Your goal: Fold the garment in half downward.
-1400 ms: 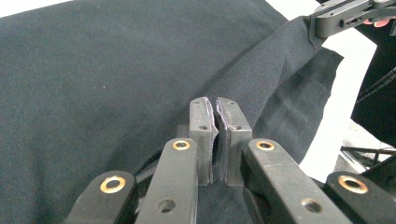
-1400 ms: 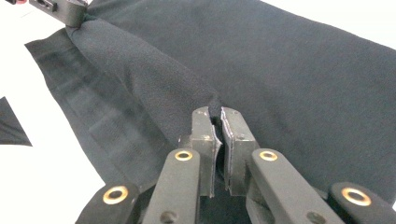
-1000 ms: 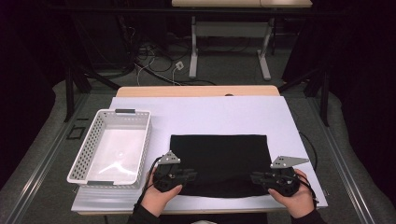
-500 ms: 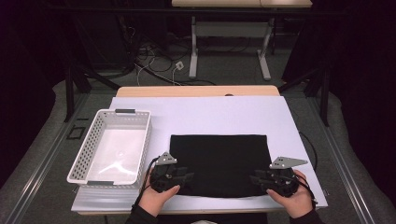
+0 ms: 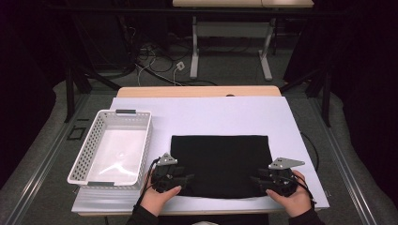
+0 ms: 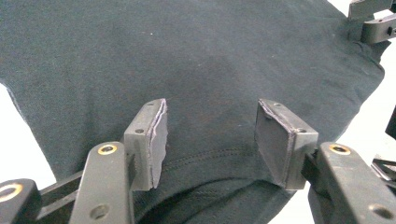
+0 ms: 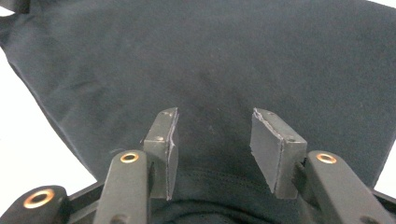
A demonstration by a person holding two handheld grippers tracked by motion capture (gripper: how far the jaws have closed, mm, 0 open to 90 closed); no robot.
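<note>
Both sets of jaws have just been opening since the earlier frames, while the hands have kept near the same spots at the near edge of the black shirt (image 5: 220, 164).

From the high view, the shirt lies flat as a folded rectangle on the white table cover (image 5: 225, 117), with the white basket (image 5: 77, 161) just beside it on the left. The left gripper (image 5: 180, 178) sits at the shirt's near left corner, the right gripper (image 5: 263, 180) at its near right corner.

From the left gripper view, the left gripper (image 6: 210, 135) is released: its pads stand apart over a stitched hem, with cloth beneath but nothing pinched.

From the right gripper view, the right gripper (image 7: 212, 151) is likewise released above the dark fabric and a curved seam.

As I judge it, the risk is drag: a pad still brushing the cloth could catch the hem as a hand pulls away, rumpling the fold or tugging the shirt toward the table edge.
</note>
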